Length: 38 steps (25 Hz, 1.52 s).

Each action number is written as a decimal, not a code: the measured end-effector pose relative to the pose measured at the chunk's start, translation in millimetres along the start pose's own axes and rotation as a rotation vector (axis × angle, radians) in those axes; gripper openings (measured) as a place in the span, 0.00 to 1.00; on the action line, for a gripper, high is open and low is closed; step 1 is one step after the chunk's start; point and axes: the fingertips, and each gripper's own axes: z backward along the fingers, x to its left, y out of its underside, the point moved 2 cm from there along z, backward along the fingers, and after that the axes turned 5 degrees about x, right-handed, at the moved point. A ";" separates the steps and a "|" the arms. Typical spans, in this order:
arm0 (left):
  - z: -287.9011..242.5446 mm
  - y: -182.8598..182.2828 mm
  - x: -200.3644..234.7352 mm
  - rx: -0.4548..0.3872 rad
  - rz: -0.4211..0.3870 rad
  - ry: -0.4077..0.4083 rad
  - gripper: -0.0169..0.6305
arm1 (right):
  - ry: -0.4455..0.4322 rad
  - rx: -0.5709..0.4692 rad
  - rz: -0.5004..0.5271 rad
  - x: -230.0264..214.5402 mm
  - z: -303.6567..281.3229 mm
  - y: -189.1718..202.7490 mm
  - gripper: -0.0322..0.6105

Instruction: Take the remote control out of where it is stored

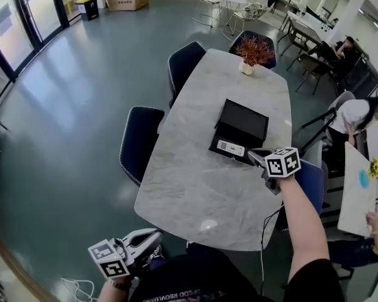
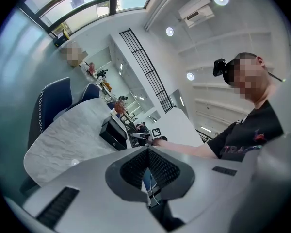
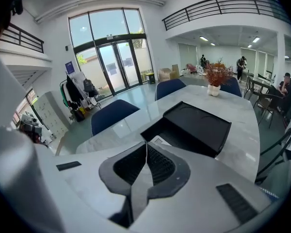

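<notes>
left gripper (image 1: 150, 238), head view: low by the person's body, off the near edge of the table (image 1: 195, 194), well apart from the box (image 1: 242, 128).
right gripper (image 1: 254, 156), head view: over the table, tips just beside the box's near right corner; by far the nearer hand.
remote (image 1: 230, 148), head view: white, lying flat in the open box's near tray, lid laid back beyond it; its long axis runs across the tray, right end toward the right gripper.
left gripper (image 2: 148, 152), own view: jaws pressed together, nothing between them; box (image 2: 112, 132) far ahead on the table.
right gripper (image 3: 145, 148), own view: jaws pressed together, empty, aimed down at the box (image 3: 196, 125).
remote (image 3: 158, 141), right gripper view: only a pale corner shows past the tips, probably the remote's end, just ahead and slightly right.
next move, judged: right jaws must spread first, then close across the remote's short width.
</notes>
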 end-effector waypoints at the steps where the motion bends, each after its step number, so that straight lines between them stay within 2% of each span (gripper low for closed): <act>1: -2.0 0.3 0.4 -0.002 0.004 -0.010 0.04 | 0.004 0.022 0.006 -9.4 -5.4 -1.1 0.06; 5: -7.5 2.0 3.2 -0.010 0.026 -0.060 0.04 | 0.002 0.132 0.048 -42.3 -34.8 3.8 0.07; 7: -10.5 3.2 4.0 -0.013 0.032 -0.083 0.04 | 0.008 0.185 0.099 -52.4 -47.4 3.2 0.12; 17: -22.4 11.4 2.4 -0.026 0.063 -0.167 0.04 | -0.032 0.394 0.279 -75.7 -95.4 8.6 0.24; 24: -29.7 22.0 0.5 -0.033 0.077 -0.206 0.04 | -0.099 0.487 0.372 -73.5 -122.2 16.7 0.28; 38: -33.9 39.6 -2.6 -0.053 0.112 -0.269 0.04 | -0.182 0.570 0.439 -74.4 -145.8 27.1 0.32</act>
